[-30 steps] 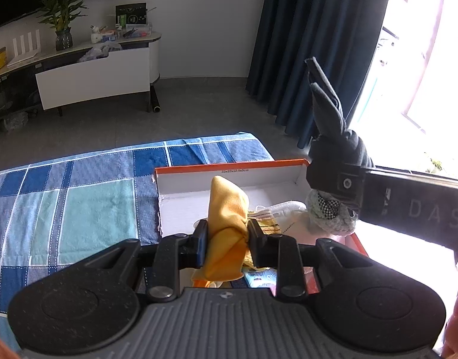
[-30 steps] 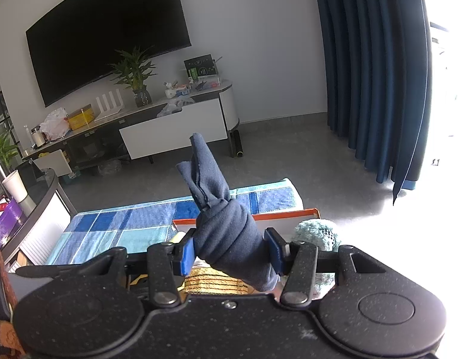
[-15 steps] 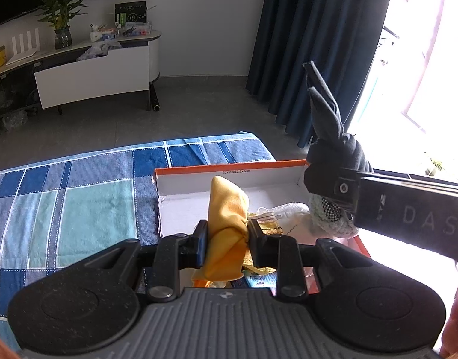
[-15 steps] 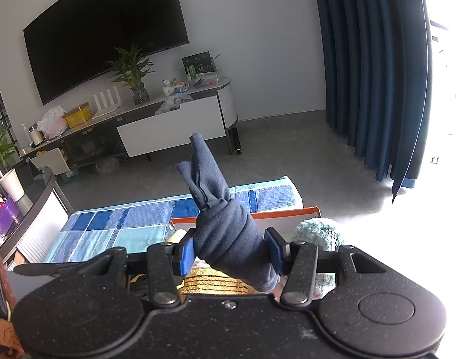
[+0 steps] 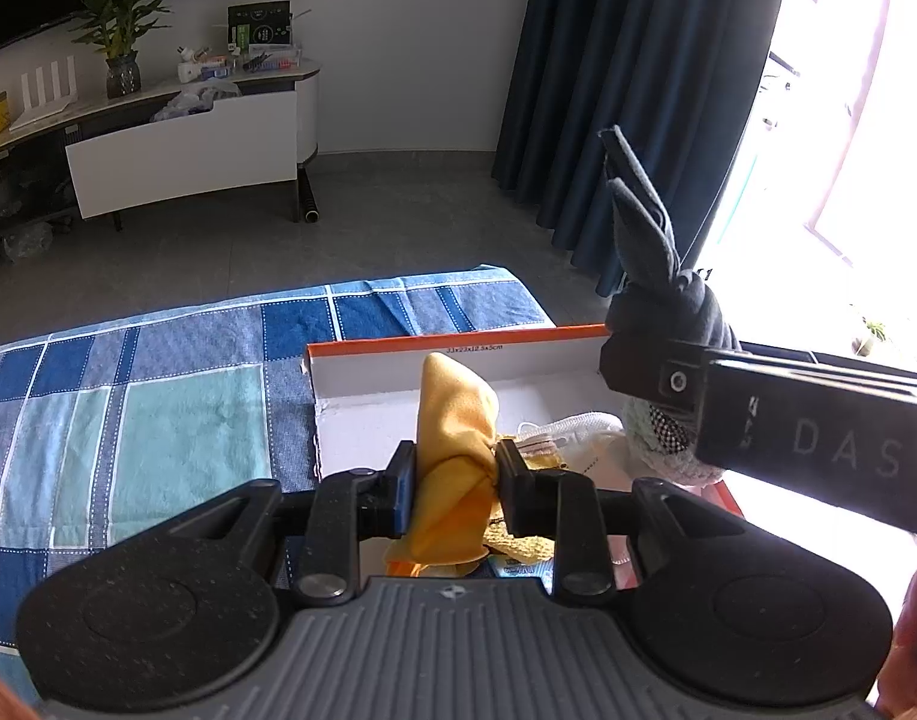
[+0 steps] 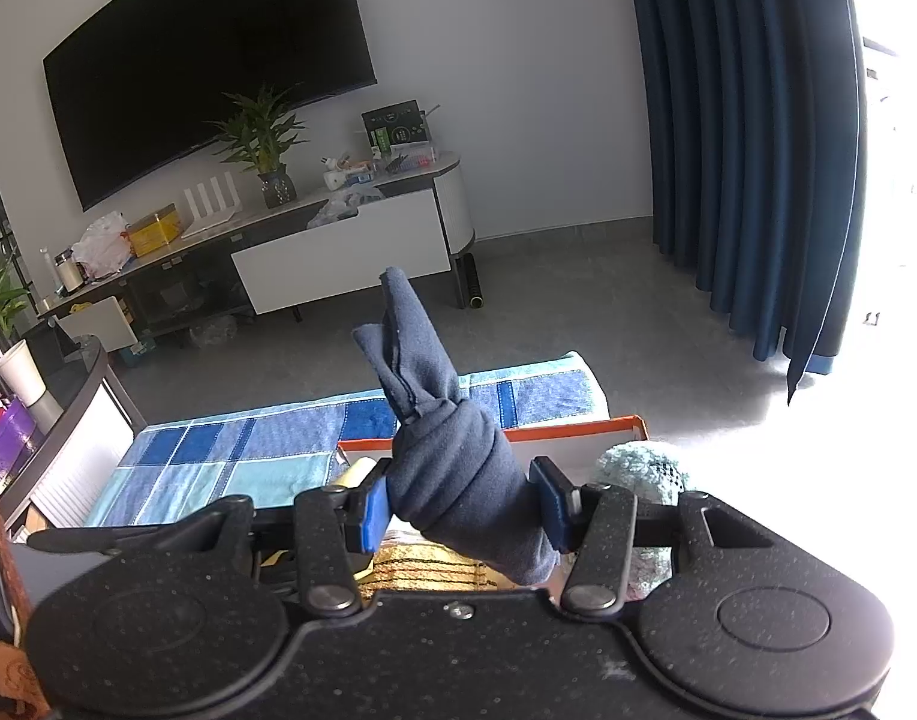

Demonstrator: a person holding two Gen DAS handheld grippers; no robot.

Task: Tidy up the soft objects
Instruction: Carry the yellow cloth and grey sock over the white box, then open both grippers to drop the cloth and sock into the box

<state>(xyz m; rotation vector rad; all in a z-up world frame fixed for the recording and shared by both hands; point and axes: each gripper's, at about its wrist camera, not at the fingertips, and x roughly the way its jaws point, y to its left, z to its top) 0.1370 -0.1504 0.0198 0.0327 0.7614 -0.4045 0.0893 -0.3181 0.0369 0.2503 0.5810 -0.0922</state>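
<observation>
While the left gripper (image 5: 449, 489) pinches a yellow cloth (image 5: 455, 420) and the right gripper (image 6: 464, 504) clamps a knotted navy bundle (image 6: 452, 468) upright, the orange-rimmed box (image 5: 458, 337) lies just below and ahead of both, nearer the left.

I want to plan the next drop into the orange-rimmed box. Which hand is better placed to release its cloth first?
Probably the left. The left gripper holds the yellow cloth over the box interior. The right gripper holds its dark blue cloth near the box's right edge.
</observation>
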